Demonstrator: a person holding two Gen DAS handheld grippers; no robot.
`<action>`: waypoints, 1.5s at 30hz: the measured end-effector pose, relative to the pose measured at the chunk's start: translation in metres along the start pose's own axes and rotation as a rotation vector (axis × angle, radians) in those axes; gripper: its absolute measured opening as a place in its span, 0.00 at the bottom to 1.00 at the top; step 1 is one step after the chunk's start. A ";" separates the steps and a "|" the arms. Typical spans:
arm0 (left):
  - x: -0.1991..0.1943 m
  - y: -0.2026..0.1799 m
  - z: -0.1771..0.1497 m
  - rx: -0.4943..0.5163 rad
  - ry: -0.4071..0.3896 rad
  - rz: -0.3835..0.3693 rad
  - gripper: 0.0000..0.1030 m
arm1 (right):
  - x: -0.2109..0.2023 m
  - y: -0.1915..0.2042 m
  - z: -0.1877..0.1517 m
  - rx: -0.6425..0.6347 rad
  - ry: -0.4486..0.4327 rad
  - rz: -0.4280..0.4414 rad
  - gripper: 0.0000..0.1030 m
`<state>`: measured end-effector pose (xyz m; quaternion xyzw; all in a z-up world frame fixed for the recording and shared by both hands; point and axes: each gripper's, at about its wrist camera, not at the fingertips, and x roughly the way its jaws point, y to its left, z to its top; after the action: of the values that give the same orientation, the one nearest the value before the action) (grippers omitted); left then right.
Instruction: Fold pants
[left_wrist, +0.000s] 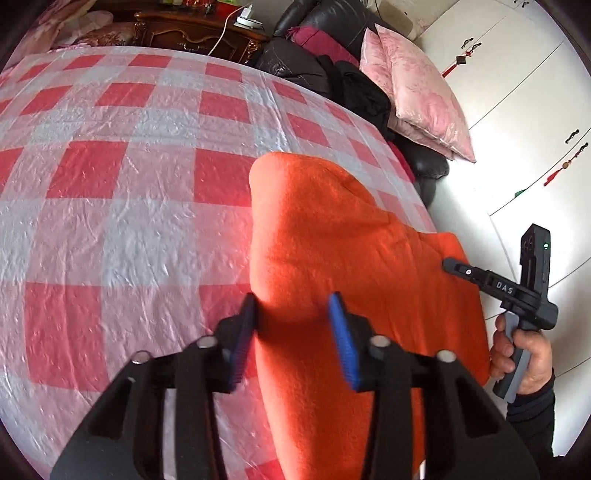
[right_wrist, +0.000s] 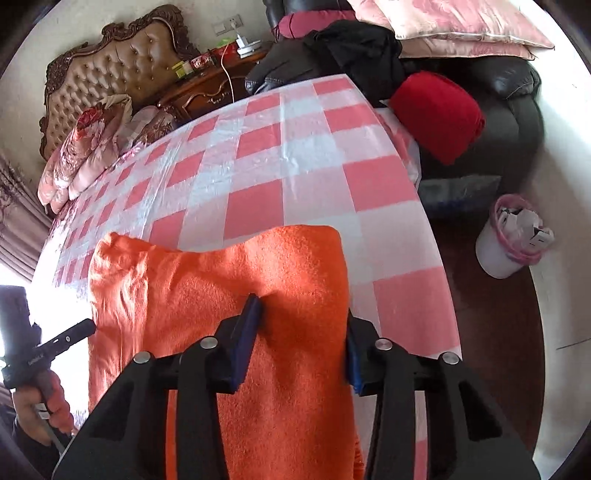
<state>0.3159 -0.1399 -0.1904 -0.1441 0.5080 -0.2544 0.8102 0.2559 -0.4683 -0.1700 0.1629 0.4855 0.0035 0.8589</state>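
Orange fleece pants (left_wrist: 332, 236) lie folded on the bed near its right edge; they also show in the right wrist view (right_wrist: 229, 273). My left gripper (left_wrist: 295, 314) is open, its blue-padded jaws straddling the near left part of the pants without closing on the cloth. My right gripper (right_wrist: 303, 314) is open too, its jaws straddling the near right part of the pants. The right gripper also shows in the left wrist view (left_wrist: 448, 264), at the pants' right edge. The left gripper shows in the right wrist view (right_wrist: 86, 328), at their left edge.
The bed carries a red-and-white checked sheet under clear plastic (left_wrist: 129, 184). A black sofa (right_wrist: 509, 99) with pink pillows (left_wrist: 421, 96), dark clothes and a red cushion (right_wrist: 439, 114) stands beyond it. A white bin (right_wrist: 509, 240) stands on the floor. White wardrobe doors (left_wrist: 524, 122) stand to the right.
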 end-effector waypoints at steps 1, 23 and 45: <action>0.001 0.002 0.002 -0.006 -0.003 -0.001 0.31 | 0.001 0.000 0.001 0.003 -0.007 -0.001 0.38; -0.006 -0.144 -0.043 0.400 -0.164 0.186 0.44 | -0.071 0.019 -0.027 -0.009 -0.244 -0.195 0.53; -0.039 -0.143 -0.092 0.345 -0.110 0.274 0.61 | -0.121 0.053 -0.124 0.034 -0.249 -0.360 0.67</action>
<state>0.1817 -0.2341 -0.1314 0.0534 0.4265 -0.2169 0.8765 0.0961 -0.4036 -0.1128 0.0872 0.3969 -0.1781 0.8962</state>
